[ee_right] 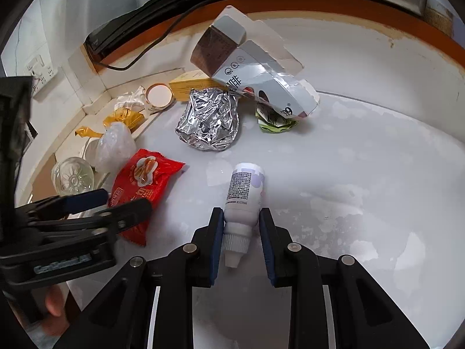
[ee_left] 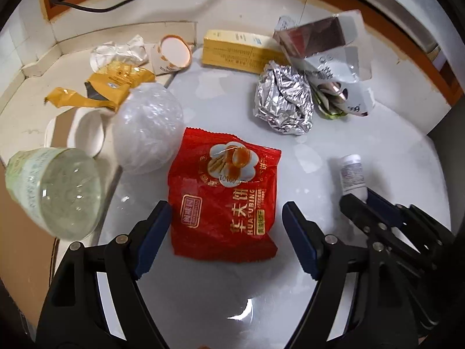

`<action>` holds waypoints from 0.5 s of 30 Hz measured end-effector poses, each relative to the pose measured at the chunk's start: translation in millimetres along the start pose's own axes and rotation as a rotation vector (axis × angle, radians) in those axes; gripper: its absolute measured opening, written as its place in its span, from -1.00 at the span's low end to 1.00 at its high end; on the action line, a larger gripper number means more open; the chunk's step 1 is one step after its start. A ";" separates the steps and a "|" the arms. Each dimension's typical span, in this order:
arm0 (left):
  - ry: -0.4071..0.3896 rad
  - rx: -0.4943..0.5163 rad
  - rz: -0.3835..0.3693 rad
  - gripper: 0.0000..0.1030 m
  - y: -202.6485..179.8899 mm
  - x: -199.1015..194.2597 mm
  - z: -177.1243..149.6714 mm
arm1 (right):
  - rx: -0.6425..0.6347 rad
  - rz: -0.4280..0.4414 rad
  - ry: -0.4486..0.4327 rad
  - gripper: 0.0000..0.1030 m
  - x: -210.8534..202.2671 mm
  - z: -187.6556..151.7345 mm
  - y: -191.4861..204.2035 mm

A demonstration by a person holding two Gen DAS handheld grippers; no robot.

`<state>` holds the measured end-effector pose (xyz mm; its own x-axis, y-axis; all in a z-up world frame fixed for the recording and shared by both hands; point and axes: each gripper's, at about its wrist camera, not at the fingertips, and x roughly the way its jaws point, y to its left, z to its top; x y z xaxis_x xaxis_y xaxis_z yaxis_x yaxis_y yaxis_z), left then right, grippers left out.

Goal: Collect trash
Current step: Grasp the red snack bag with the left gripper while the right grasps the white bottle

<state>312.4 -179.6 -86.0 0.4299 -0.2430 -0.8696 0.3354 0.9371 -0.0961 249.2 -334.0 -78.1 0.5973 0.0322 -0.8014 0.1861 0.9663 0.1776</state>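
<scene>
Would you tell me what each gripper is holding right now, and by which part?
The right gripper clamps the small white bottle by its lower body near the cap. The left gripper holds nothing, open around the red snack packet.

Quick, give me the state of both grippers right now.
Left gripper: open, fingers straddling the red snack packet, not gripping it.
Right gripper: shut on the small white bottle, pads against both sides.

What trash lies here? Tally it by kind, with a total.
Wrappers: 2, red wrapper, yellow wrapper
Boxes: 2, yellow box, silver carton
Cups: 2, clear cup, paper cup
Crumpled paper: 2, white paper, green paper
Foil ball: 1
Plastic-wrap ball: 1
Bottle: 1
White dish: 1
Total: 12
</scene>
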 end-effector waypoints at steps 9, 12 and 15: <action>-0.006 -0.022 0.032 0.29 0.6 4.0 1.9 | -0.027 -0.004 -0.018 -0.53 -0.5 -3.6 2.5; -0.021 -0.047 -0.010 -0.06 6.7 -2.0 0.2 | -0.028 0.003 -0.016 -0.53 -1.7 -4.9 1.6; -0.021 -0.071 -0.039 -0.42 11.3 -7.7 -3.5 | -0.037 0.007 -0.014 -0.53 -2.9 -6.6 2.2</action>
<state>309.9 -166.2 -82.0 0.4353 -0.2846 -0.8541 0.2923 0.9420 -0.1649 242.7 -330.3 -79.2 0.6098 0.0353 -0.7918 0.1531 0.9749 0.1614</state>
